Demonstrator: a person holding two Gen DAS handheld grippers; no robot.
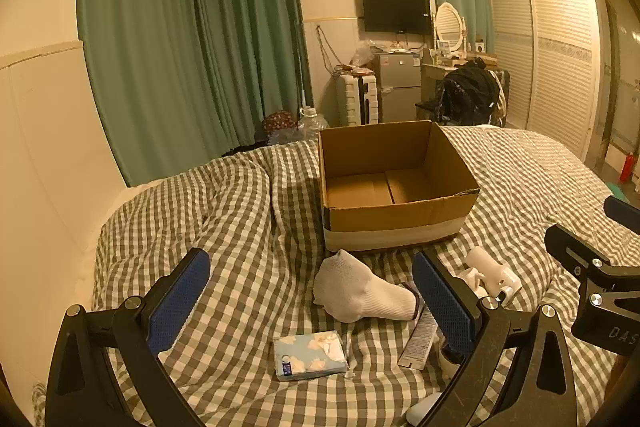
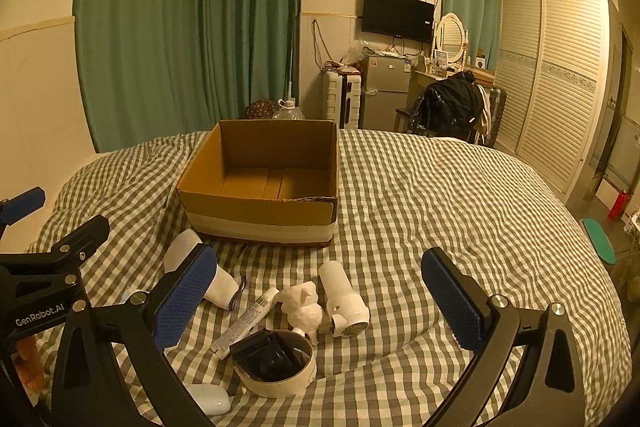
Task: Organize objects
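Both rigs look the same: the left gripper [image 1: 312,301] and right gripper [image 2: 320,301] are matte black plastic frames with triangular cutouts, and the fingers [image 1: 178,301] carry blue, dimpled rubber pads. Shiny silver screws sit at the pivots. White "GenRobot.AI" lettering shows on one black body, and "DAS" on the other.

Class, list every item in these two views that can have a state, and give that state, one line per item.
cardboard box: open, empty
left gripper: open, holding nothing
right gripper: open, holding nothing
sock: lying on bed
tissue pack: flat on bed
tube: capped, lying flat
curtains: drawn shut
television: off
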